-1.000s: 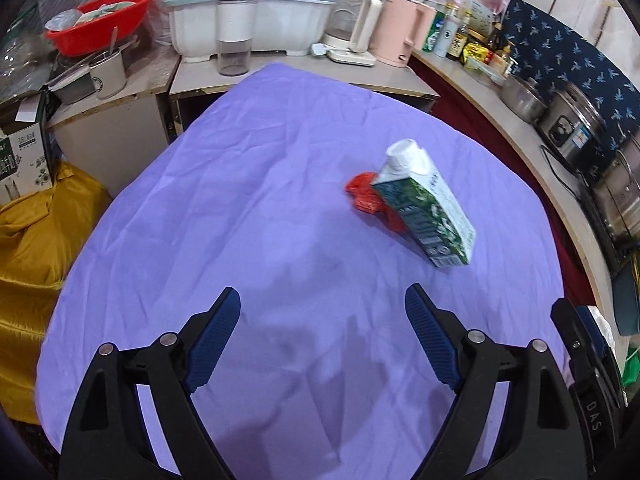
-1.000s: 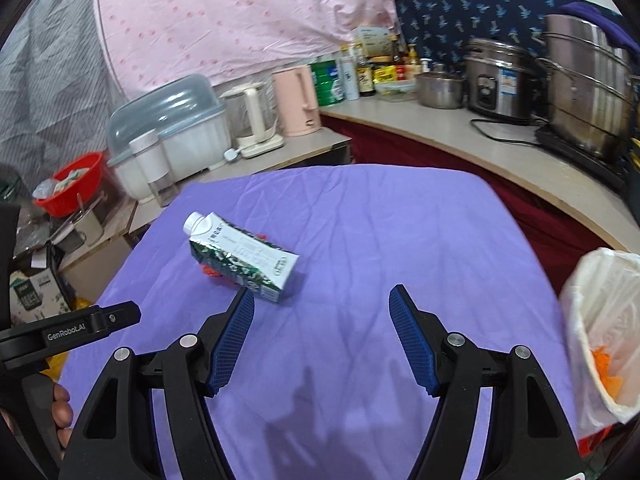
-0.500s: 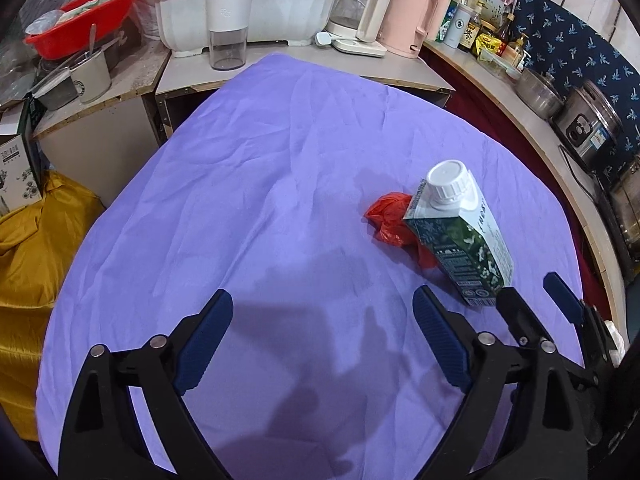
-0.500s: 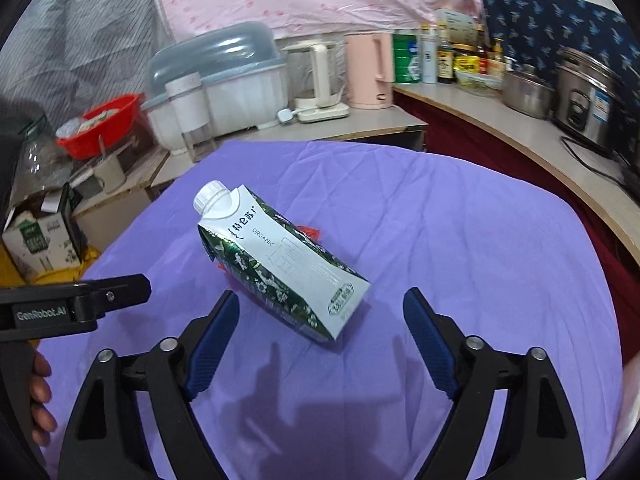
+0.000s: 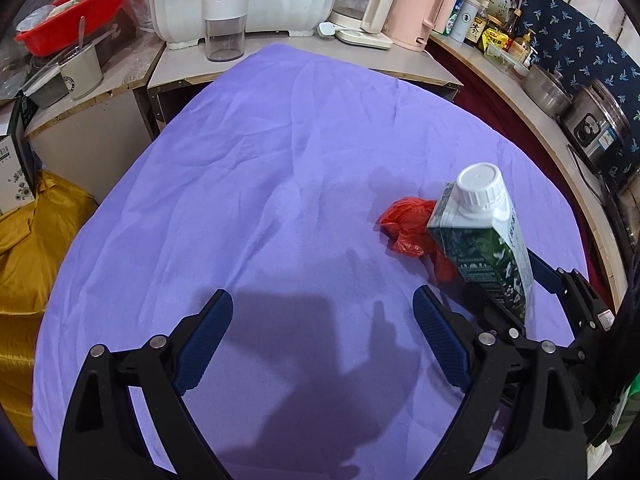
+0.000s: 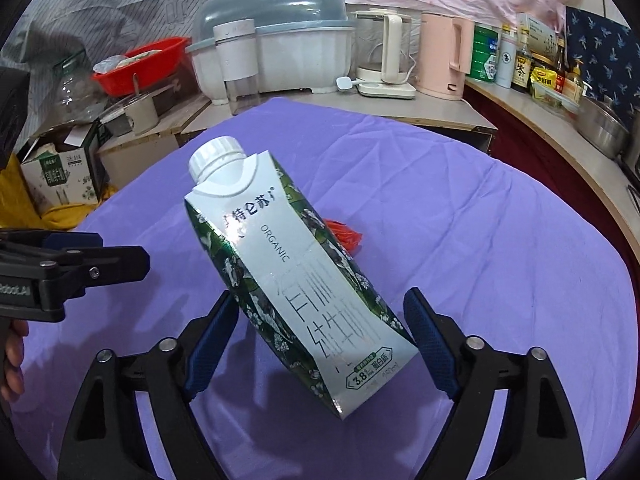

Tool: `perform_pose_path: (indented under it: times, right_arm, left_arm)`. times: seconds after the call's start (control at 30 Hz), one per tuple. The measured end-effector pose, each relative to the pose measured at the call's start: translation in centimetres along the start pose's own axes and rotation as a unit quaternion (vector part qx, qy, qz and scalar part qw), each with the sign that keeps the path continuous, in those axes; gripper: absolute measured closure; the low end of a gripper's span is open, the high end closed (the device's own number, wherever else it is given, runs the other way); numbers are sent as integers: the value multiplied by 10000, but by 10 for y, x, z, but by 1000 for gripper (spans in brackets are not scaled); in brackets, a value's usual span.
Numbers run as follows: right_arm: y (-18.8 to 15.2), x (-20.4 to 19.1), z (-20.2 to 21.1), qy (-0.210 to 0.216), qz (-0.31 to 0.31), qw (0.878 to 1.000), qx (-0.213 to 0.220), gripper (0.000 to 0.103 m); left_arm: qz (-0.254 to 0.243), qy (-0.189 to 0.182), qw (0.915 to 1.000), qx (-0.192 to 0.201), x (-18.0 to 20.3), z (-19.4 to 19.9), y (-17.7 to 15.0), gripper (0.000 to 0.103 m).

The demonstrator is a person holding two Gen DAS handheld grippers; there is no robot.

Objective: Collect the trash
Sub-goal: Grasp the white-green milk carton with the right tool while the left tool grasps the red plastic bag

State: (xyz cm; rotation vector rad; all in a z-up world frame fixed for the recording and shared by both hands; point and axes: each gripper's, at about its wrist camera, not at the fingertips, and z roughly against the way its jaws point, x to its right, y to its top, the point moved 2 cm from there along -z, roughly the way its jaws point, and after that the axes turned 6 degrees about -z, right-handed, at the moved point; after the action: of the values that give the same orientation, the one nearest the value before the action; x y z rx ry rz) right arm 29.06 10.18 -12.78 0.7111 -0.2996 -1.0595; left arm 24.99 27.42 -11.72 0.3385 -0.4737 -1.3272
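Observation:
A green and white milk carton (image 6: 296,280) with a white cap lies on the purple tablecloth (image 6: 500,248), its lower end between the open fingers of my right gripper (image 6: 320,344); the pads stand apart from it. The carton (image 5: 484,240) also shows at the right in the left wrist view. A crumpled red plastic scrap (image 5: 412,226) lies just behind the carton, partly hidden (image 6: 344,234). My left gripper (image 5: 324,340) is open and empty over bare cloth, left of the carton.
A counter behind the table holds a dish rack (image 6: 276,52), a clear blender cup (image 5: 224,16), a kettle (image 6: 384,56), a pink jug (image 6: 444,56) and bottles. A red basin (image 5: 68,12), a cardboard box (image 6: 60,172) and yellow cloth (image 5: 28,260) stand left. Pots (image 5: 592,120) line the right counter.
Both grippers moved forward. The right gripper closed in on the carton, which now sits between its open fingers. The left gripper stayed open and empty.

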Motion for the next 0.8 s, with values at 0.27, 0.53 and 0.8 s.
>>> perform_pose_path:
  times: [0.27,0.53,0.8]
  right_arm:
    - [-29,34,52,-472,-1144,9922,127,51]
    - [-61,58,96,-795,-1845,9789,362,51]
    - [-69,71,100,-733,-2155,9727,449,51]
  left_arm:
    - [-202,-161,9997,19,19,-6,3,15]
    - [-542,-257,9981,143,60,-25,21,13]
    - [-724,-95,9970,240,79,-54,41,16]
